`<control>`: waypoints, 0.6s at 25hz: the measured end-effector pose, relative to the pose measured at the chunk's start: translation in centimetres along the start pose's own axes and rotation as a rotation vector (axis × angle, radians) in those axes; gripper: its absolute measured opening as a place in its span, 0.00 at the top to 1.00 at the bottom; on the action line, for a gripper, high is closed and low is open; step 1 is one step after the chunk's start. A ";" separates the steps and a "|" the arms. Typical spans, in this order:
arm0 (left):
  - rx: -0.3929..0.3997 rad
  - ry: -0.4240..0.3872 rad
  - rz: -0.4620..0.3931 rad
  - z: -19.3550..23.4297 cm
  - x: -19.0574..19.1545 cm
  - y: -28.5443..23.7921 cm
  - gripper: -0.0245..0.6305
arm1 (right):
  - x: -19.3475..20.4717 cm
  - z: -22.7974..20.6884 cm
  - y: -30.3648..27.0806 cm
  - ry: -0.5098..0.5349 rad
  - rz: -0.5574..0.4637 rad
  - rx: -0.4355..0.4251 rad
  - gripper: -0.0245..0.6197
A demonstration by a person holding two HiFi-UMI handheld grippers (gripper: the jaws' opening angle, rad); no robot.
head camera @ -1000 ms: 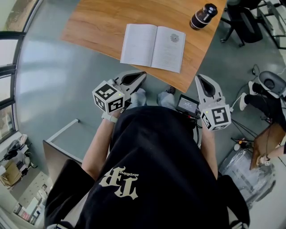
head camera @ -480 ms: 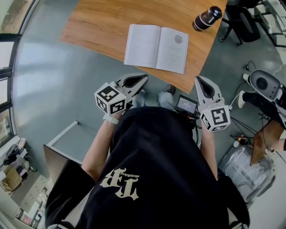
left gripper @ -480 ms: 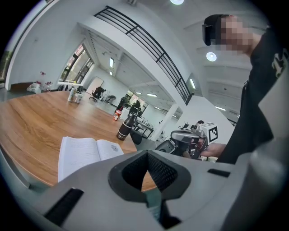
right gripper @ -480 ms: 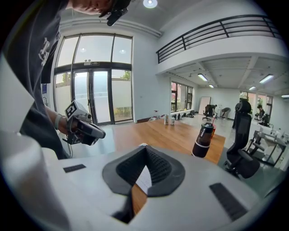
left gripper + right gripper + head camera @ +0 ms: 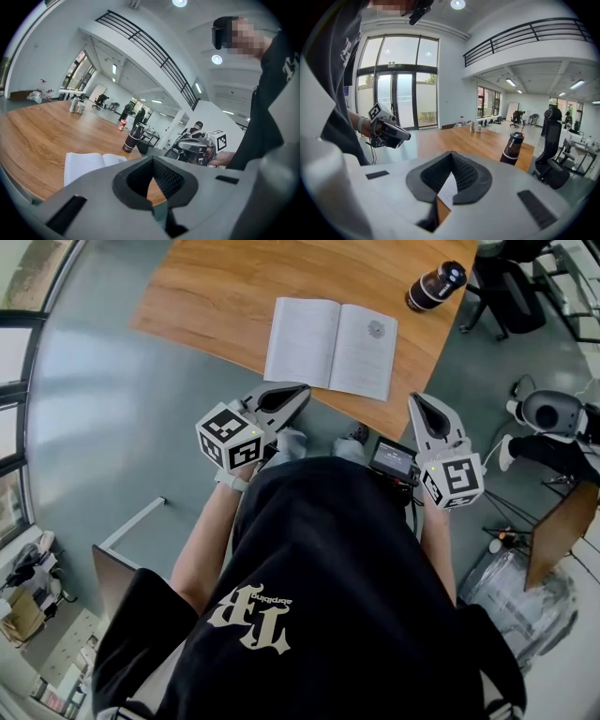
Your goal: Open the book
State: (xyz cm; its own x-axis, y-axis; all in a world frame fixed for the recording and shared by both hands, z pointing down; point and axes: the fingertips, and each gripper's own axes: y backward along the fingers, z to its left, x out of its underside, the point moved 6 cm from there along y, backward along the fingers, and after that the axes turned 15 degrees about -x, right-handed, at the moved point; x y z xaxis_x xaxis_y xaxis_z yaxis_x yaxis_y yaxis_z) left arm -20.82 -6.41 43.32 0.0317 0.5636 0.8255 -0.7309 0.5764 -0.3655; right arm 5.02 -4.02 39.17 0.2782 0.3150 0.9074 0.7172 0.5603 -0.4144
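Note:
The book (image 5: 331,348) lies open, pages up, near the front edge of the wooden table (image 5: 206,296). My left gripper (image 5: 302,390) hovers at that edge, just below the book's left page, shut and empty. My right gripper (image 5: 417,401) is off the table's front right corner, also shut with nothing in it. In the left gripper view the book (image 5: 86,164) lies beyond the shut left gripper (image 5: 152,161), with the right gripper (image 5: 199,147) at the right. In the right gripper view a strip of page (image 5: 447,190) shows past the shut right gripper (image 5: 451,154).
A dark bottle (image 5: 436,285) stands on the table's far right corner. An office chair (image 5: 511,287) is behind it. A clear water jug (image 5: 516,601) and cables lie on the floor at the right. A white frame (image 5: 131,521) lies on the floor at the left.
Both grippers have drifted a little near the table's front edge and stay shut. The book lies open as before.

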 end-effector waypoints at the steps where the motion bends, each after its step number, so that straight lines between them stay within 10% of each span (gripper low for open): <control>1: 0.003 0.004 -0.001 -0.1 0.0 0.0 0.95 | 0.1 -0.1 0.0 0.000 0.003 -0.001 0.98; 15: 0.029 -0.006 0.030 -1.8 1.0 -0.9 0.95 | 0.9 -0.9 1.3 -0.013 0.014 0.018 0.98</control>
State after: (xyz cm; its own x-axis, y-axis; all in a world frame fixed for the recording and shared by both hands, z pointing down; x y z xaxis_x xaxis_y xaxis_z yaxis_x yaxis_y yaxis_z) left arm -18.88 -5.30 43.66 0.0048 0.5767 0.8169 -0.7507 0.5418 -0.3781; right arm 6.82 -3.66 39.51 0.2796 0.3332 0.9004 0.7014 0.5696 -0.4286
